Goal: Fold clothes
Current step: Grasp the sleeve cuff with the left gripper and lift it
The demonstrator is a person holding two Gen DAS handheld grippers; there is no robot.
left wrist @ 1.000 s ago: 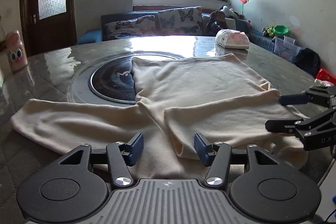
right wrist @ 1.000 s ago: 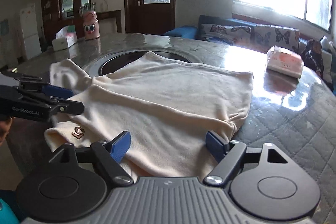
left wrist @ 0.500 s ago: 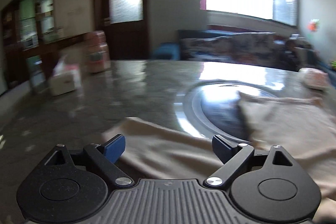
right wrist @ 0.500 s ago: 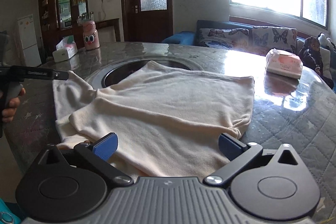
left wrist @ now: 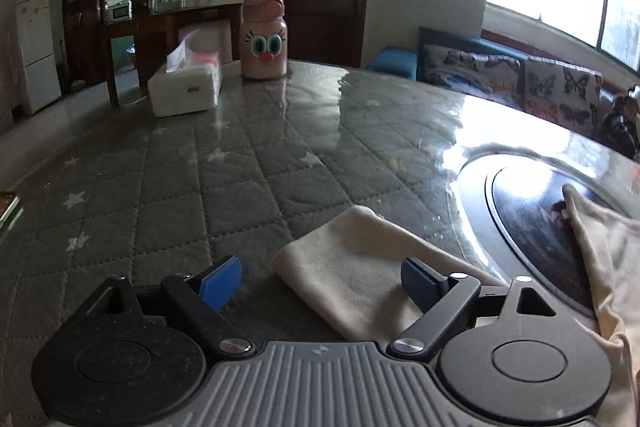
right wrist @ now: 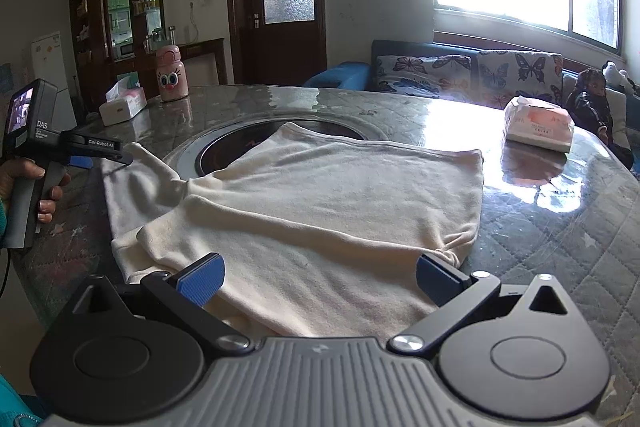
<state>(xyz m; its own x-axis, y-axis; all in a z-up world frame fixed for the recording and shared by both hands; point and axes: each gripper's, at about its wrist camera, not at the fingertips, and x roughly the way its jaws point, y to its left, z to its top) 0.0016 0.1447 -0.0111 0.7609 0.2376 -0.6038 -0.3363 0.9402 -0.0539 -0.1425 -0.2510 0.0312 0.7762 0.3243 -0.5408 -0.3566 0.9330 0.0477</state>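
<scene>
A: The left gripper point(left wrist: 320, 281) has swung away from the garment's middle out to the spread sleeve end point(left wrist: 360, 267); its jaws are closing a little with the cuff between them, not yet pinched

B: And the right gripper point(right wrist: 318, 277)?

A: Spread wide, gripping nothing, over the near edge of the cream knit long-sleeved top point(right wrist: 320, 195), which lies flat on the round quilted grey table point(right wrist: 560, 227), one sleeve already folded in

B: So I'd judge the left sleeve gets folded next

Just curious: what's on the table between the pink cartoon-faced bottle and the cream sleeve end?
Nothing: in the left wrist view only bare quilted table cover lies between the bottle and sleeve end.
</scene>
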